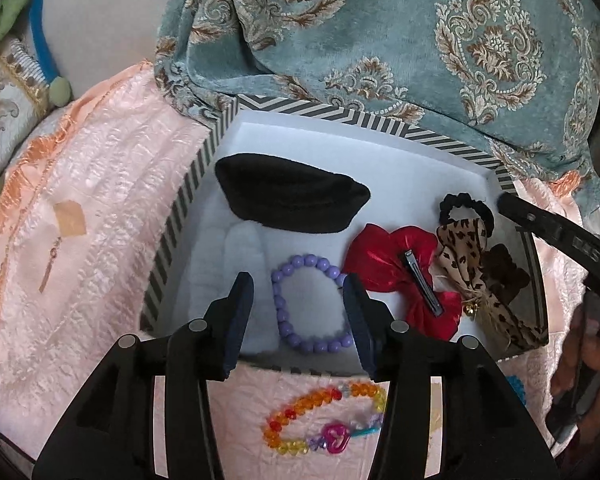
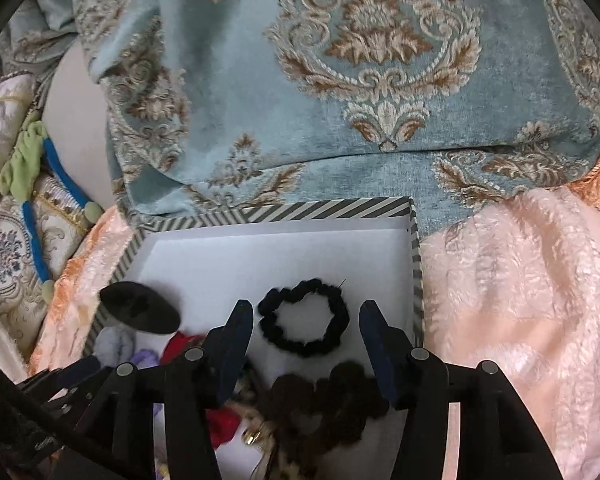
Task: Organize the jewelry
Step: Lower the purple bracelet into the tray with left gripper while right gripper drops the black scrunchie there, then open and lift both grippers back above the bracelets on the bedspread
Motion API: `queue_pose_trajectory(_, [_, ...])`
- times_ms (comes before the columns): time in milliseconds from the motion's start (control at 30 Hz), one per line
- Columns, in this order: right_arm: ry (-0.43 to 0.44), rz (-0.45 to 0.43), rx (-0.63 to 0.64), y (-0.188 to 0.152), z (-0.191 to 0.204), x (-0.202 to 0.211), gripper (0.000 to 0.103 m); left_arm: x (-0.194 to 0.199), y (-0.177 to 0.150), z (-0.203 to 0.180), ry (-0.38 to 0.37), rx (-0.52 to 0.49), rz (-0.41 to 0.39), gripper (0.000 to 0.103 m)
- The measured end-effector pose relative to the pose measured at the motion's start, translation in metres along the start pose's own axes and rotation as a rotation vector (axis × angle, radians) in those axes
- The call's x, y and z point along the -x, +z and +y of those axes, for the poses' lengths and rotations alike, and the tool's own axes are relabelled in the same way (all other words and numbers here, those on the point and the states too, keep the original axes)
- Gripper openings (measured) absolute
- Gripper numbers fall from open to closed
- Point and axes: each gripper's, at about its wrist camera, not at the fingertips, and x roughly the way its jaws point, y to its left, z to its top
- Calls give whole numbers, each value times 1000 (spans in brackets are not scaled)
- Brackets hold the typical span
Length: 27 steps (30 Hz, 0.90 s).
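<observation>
Both grippers parted, empty, over the striped box (image 1: 188,184).
Left gripper (image 1: 300,312) frames purple bead bracelet (image 1: 306,304) at lower centre (rigid, slippery: pinch across beads); right gripper (image 2: 306,338) frames soft black scrunchie (image 2: 302,318).

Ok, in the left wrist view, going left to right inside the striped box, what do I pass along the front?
Purple bead bracelet → red bow clip → leopard-print bow. The black scrunchie and the black pouch lie farther back, so they are left out of the row.
</observation>
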Motion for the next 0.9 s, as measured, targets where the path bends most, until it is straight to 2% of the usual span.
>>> queue_pose_trajectory(100, [-8,-14,31,-10,10,19,53,11,-4,2,15,6,-21,46])
queue_pose_trajectory(233, [-30,-19,50,-24,23,43,59,30,-11,0,43,-5,-57,46])
queue_pose_trajectory(500, [-31,-45,58,-49,45,89,60,72,-29,-8,68,-40,-129,46])
queue_pose_trajectory(633, [-26,-68,55,-62,54,114,71,94,-38,-12,71,-44,-169,46])
queue_pose_trajectory(900, [-15,-95,75,-88,73,154,71,127,-58,-18,70,-45,-214,46])
